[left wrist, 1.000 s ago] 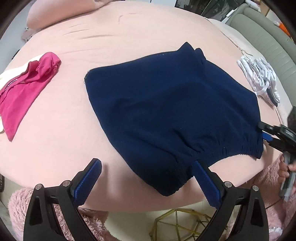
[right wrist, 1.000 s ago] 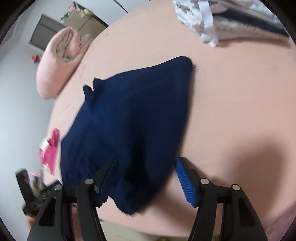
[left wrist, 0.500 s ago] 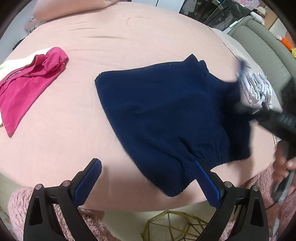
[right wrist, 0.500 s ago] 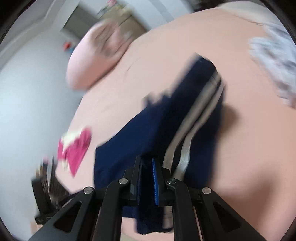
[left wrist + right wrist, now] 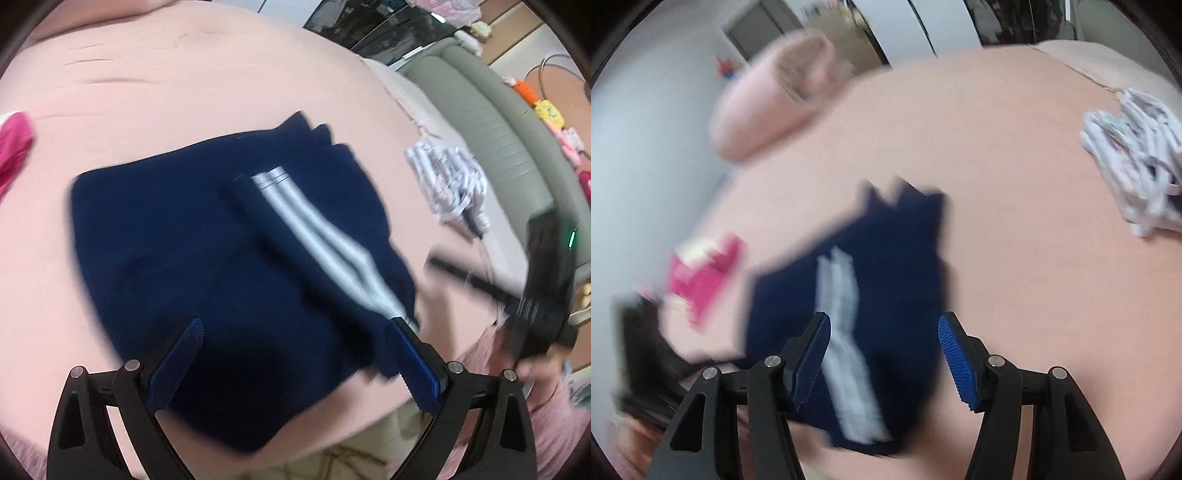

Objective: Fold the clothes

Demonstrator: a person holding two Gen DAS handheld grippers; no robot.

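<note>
Navy shorts [image 5: 207, 266] lie on the pink bed [image 5: 184, 85], their right side folded over so a strip with two white stripes [image 5: 317, 240] faces up. My left gripper [image 5: 295, 365] is open and empty over the shorts' near edge. My right gripper [image 5: 884, 358] is open and empty just above the shorts [image 5: 886, 280], with the white stripes [image 5: 842, 332] between its fingers. The right gripper also shows blurred at the right of the left wrist view [image 5: 480, 280].
A pink garment [image 5: 13, 147] lies at the bed's left edge, also seen in the right wrist view [image 5: 701, 277]. A white patterned pile [image 5: 447, 181] lies at the right by a grey sofa [image 5: 517, 147]. A rolled pink blanket [image 5: 768, 96] sits at the far end.
My right gripper carried the shorts' right edge over to the left, folding it so the white stripes show, then opened and let go. My left gripper moved forward over the shorts.
</note>
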